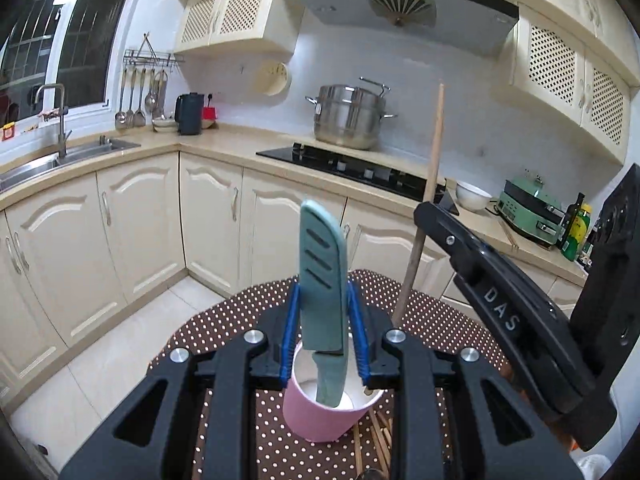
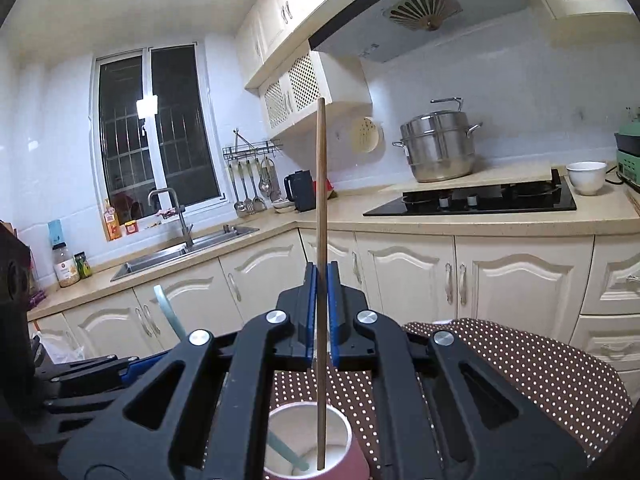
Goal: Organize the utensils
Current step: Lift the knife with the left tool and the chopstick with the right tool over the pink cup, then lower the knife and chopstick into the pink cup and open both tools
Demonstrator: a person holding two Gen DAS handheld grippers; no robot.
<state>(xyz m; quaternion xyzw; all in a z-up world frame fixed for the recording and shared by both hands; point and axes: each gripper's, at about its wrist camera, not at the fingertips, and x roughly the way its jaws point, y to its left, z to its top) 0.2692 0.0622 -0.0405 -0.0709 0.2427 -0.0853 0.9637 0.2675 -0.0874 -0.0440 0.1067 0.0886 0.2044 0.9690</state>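
Utensils stand at lower centre of both views: the left gripper [image 1: 323,316] clamps a sheathed teal knife [image 1: 322,276] over the pink cup [image 1: 320,416]; the right gripper [image 2: 321,312] pinches 1 wooden chopstick [image 2: 321,240] upright (tip inside the cup). Both look light and stiff; the thin, smooth stick may slip, so grip mid-shaft.

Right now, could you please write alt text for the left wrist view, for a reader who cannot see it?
The left claw grips a teal sheathed knife upright, handle down inside a pink cup on a polka-dot tablecloth. At right, the right claw holds a wooden chopstick upright, with cream kitchen cabinets behind.
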